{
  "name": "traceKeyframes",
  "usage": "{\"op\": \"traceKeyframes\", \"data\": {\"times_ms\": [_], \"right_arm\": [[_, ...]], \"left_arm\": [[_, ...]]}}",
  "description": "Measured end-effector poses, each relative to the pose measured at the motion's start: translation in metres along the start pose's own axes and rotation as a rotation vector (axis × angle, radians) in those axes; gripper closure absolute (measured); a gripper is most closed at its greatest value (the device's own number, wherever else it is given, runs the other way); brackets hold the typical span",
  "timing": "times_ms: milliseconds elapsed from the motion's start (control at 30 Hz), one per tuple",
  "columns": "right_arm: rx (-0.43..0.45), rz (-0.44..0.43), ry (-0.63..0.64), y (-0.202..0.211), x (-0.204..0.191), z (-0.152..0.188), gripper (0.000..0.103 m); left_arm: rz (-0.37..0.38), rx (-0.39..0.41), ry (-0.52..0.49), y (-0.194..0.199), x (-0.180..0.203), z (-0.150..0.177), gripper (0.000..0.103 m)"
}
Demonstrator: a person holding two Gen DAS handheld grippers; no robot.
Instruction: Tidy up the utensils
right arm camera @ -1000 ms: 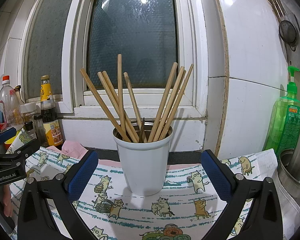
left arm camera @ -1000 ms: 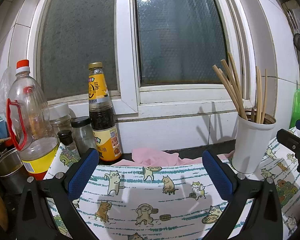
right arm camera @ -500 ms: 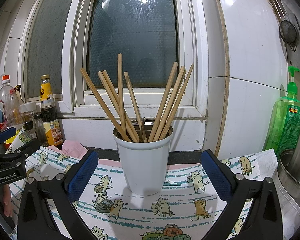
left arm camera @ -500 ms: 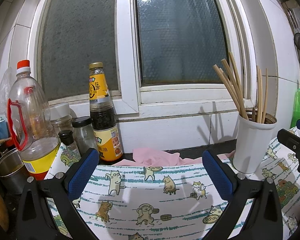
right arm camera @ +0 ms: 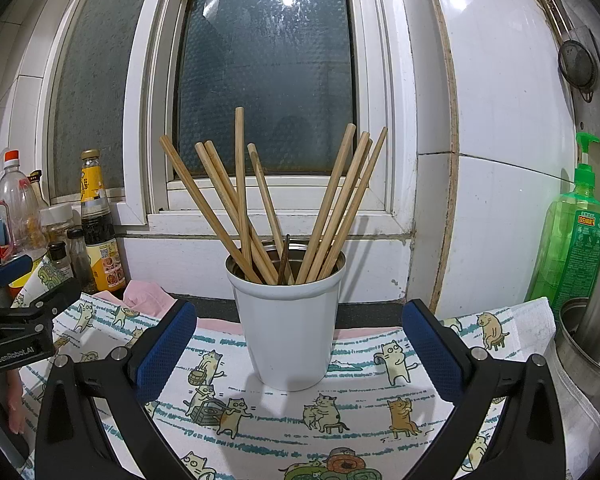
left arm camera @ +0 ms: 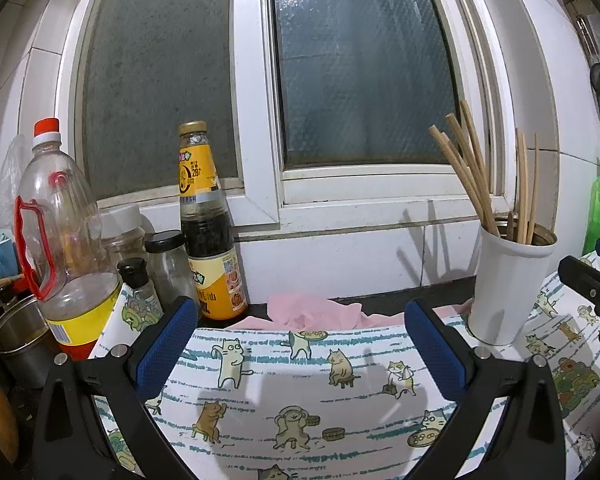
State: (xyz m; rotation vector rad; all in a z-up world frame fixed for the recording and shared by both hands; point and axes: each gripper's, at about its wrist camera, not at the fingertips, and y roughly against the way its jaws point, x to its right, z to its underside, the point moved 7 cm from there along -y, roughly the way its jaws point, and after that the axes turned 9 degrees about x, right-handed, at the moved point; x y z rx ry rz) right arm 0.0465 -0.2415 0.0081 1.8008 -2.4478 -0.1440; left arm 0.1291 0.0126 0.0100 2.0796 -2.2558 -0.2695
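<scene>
A white cup (right arm camera: pixel 288 328) stands upright on a cat-print cloth (right arm camera: pixel 360 384) and holds several wooden chopsticks (right arm camera: pixel 240 184) fanned out to both sides. My right gripper (right arm camera: pixel 298 350) is open, its blue pads (right arm camera: pixel 166 348) on either side of the cup's lower part and a little nearer the camera, not touching it. In the left wrist view the same cup (left arm camera: pixel 508 284) is at the far right with chopsticks (left arm camera: pixel 464 176) sticking out. My left gripper (left arm camera: pixel 300 344) is open over the cloth (left arm camera: pixel 300 392) with nothing between its fingers.
A soy sauce bottle (left arm camera: pixel 210 232), an oil bottle (left arm camera: pixel 60 240) and small jars (left arm camera: pixel 168 268) crowd the left by the window sill. A pink cloth (left arm camera: pixel 312 312) lies behind. A green soap bottle (right arm camera: pixel 572 236) and a steel pot (right arm camera: pixel 592 340) stand at the right.
</scene>
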Motion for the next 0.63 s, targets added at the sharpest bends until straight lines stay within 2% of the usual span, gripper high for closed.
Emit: {"op": "traceKeyframes", "data": {"times_ms": [633], "right_arm": [[0.002, 0.001, 0.016, 0.0002, -0.0023, 0.0024, 0.000]], "left_arm": [[0.000, 0.006, -0.001, 0.0005, -0.0017, -0.0012, 0.000]]}}
